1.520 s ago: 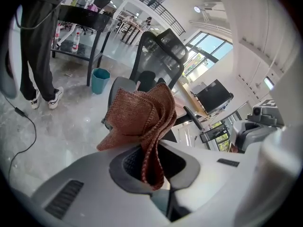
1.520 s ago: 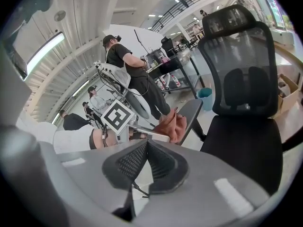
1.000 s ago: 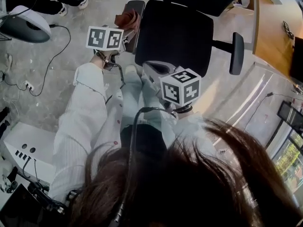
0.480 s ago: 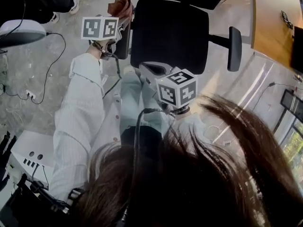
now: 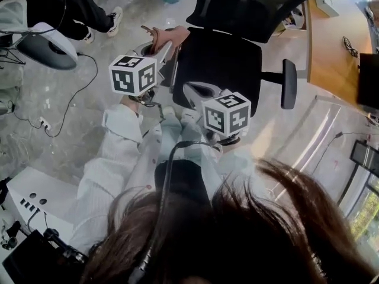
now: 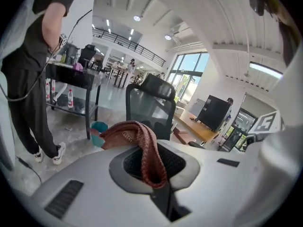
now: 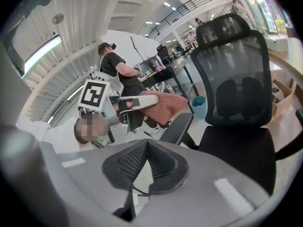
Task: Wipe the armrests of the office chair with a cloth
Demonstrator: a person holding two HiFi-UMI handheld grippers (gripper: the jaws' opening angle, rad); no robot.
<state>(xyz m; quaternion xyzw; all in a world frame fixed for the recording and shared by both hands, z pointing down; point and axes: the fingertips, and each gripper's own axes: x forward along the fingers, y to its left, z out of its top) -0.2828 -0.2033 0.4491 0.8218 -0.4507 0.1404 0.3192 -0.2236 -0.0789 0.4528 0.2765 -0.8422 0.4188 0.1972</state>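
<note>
**Two grippers at chair, one carrying cloth**

Office chair (image 5: 216,64) stands beside wooden bench's (image 5: 331,52) left edge. Far armrest (image 5: 288,83) sits nearest that edge. Right gripper (image 7: 142,167): jaws together, nothing between. Left gripper (image 6: 151,169): clamped on reddish-brown cloth (image 6: 142,145), held over other armrest (image 7: 177,126); contact unclear.

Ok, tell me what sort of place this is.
Probably an open-plan office or workshop hall: a mesh-backed office chair stands by a wooden desk, with a railed upper gallery and tall windows behind.
</note>
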